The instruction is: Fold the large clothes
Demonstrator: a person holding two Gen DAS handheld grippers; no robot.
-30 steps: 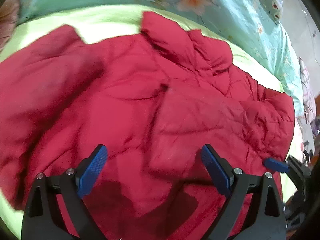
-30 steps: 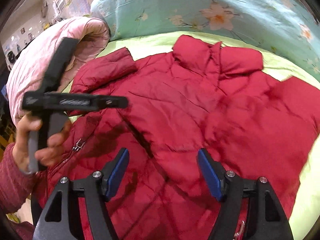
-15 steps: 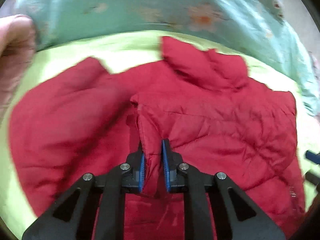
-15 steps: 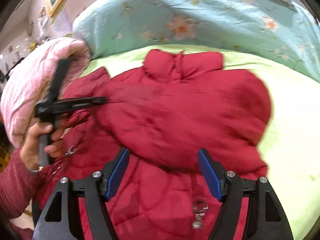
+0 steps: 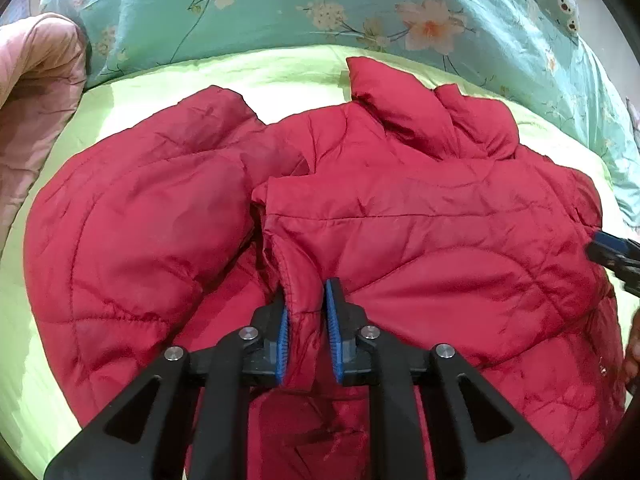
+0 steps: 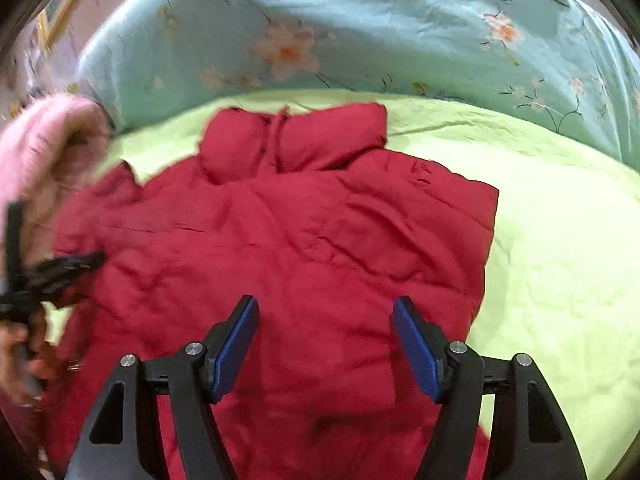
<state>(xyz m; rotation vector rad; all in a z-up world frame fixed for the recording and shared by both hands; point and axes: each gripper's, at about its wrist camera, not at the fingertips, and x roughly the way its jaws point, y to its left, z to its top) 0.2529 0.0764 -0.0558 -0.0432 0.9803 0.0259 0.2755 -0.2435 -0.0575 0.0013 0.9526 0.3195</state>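
Observation:
A red puffer jacket (image 5: pixel 420 232) lies spread on a lime green bed sheet (image 5: pixel 280 68), collar toward the far side. My left gripper (image 5: pixel 306 320) is shut on the cuff of the jacket's sleeve, which is folded across the body. My right gripper (image 6: pixel 325 344) is open and empty, hovering over the jacket's (image 6: pixel 320 248) lower middle. The left gripper also shows in the right wrist view (image 6: pixel 60 268), blurred, at the jacket's left side. The right gripper's tip shows at the right edge of the left wrist view (image 5: pixel 612 248).
A teal floral quilt (image 5: pixel 320 8) is bunched along the far side of the bed. A pink padded garment (image 5: pixel 32 92) lies at the left. Bare green sheet (image 6: pixel 560 260) lies right of the jacket.
My left gripper closed on the sleeve cuff and stays shut on it. The right sleeve now lies folded over the body. My right gripper stayed open and shifted right.

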